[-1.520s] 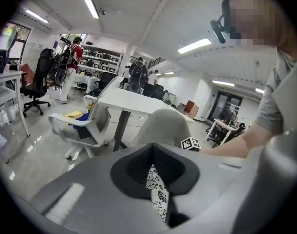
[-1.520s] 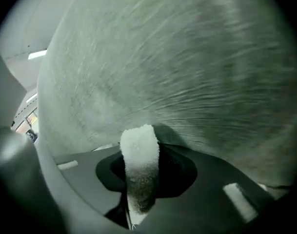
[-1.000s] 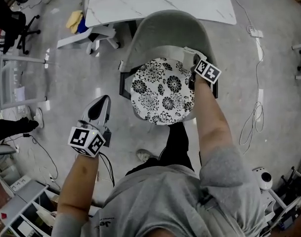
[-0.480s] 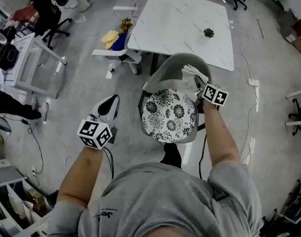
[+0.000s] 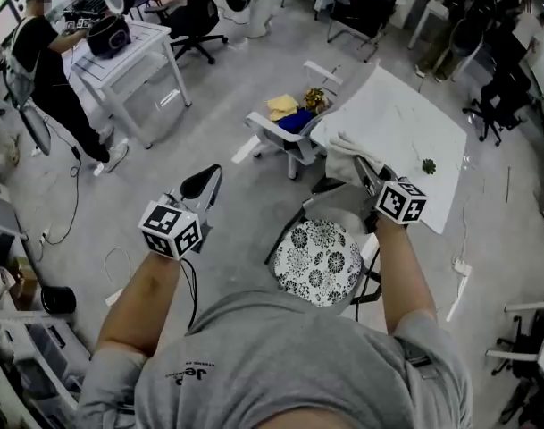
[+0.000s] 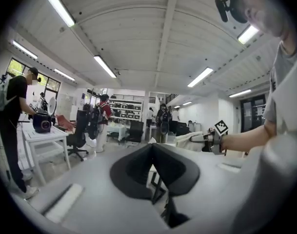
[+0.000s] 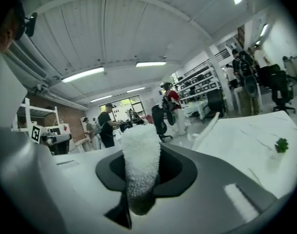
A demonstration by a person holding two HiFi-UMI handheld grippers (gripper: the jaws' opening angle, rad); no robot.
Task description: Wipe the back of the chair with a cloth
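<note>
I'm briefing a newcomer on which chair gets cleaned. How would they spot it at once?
Find the big white table right of centre; the chair stands beside its near edge, directly in front of the person. Unlike the white chair piled with yellow and blue items and the black office chairs, it is grey with a round black-and-white floral seat cushion.

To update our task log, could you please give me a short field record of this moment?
chair: grey shell, floral seat cushion
right gripper: shut on white cloth
cloth position: held over the chair's back; contact unclear
left gripper: shut, empty, held left of the chair
beyond chair: white table with a small green plant
</note>
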